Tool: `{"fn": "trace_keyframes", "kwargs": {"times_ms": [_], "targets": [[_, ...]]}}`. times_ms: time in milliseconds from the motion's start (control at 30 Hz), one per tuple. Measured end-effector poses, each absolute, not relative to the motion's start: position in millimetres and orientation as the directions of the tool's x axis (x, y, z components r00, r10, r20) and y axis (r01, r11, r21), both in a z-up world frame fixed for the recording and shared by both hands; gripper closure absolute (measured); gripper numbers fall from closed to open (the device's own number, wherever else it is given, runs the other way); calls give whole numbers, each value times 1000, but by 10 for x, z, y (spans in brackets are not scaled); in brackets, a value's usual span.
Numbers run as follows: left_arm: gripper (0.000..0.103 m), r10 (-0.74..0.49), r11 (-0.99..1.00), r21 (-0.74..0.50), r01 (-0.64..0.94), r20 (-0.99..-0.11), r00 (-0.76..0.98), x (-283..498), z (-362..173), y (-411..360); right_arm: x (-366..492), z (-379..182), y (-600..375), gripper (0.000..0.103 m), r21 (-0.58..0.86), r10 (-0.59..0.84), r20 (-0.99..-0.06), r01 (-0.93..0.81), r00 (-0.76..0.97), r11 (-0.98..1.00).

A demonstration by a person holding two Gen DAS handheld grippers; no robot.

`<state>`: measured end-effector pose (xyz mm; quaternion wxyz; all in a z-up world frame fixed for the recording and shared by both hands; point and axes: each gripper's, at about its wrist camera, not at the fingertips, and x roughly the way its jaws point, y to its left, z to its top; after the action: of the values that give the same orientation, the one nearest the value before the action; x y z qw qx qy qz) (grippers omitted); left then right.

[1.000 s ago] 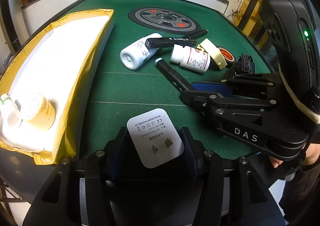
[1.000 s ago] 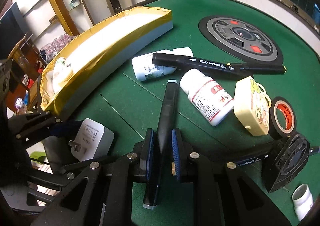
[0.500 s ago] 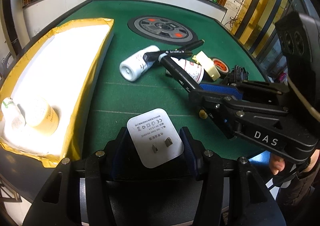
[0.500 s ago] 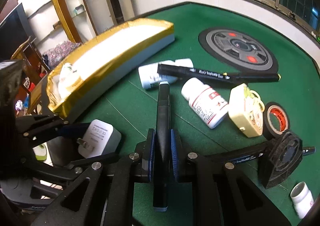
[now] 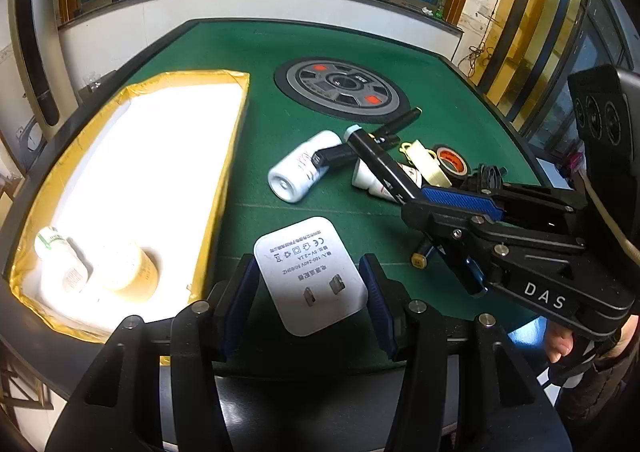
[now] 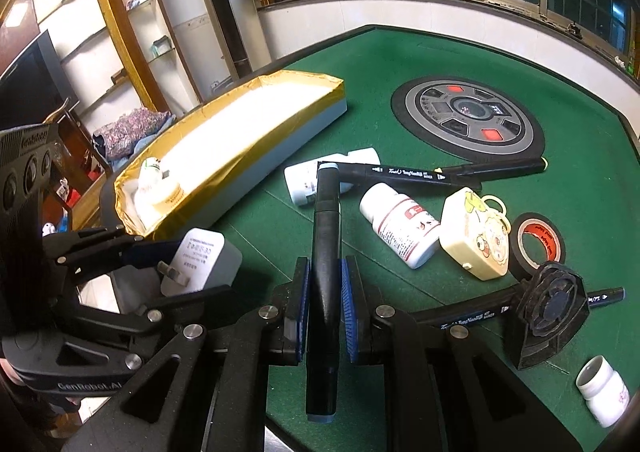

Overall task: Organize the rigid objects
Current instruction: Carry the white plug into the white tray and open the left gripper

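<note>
My left hand-held gripper (image 5: 308,292) clamps the charger (image 5: 310,272); my right hand-held gripper (image 6: 325,304) clamps a marker (image 6: 326,252) above the tabletop (image 6: 580,100).

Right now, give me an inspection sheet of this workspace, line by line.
Surface: green felt table with a round control panel at its centre.
Job's things: gold-edged tray holding a tape roll and a small bottle.
Clutter: two white bottles, black markers, cream case, black tape roll, small fan, small jar.
Grippers: left gripper shut on white charger plug; right gripper shut on black marker.
Cables: nothing seen.
Surroundings: barred windows, shelves.
</note>
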<state>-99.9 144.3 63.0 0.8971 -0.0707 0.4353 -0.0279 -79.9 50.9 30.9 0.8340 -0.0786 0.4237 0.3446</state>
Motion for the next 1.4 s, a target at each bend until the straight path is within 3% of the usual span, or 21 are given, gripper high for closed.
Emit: {"fn": "trace_keyframes", "kwargs": {"times_ms": [567, 900, 1400], "targets": [[52, -59, 992, -118, -45, -747, 662, -971, 837, 1641, -802, 471, 579, 89, 163, 537, -731, -656, 421, 737], [52, 31, 981, -112, -157, -711, 702, -926, 1056, 2168, -800, 528, 660, 89, 166, 552, -718, -666, 423, 727], [52, 45, 936, -185, -300, -782, 621, -566, 503, 2853, -781, 624, 1011, 89, 199, 606, -697, -708, 383, 677]]}}
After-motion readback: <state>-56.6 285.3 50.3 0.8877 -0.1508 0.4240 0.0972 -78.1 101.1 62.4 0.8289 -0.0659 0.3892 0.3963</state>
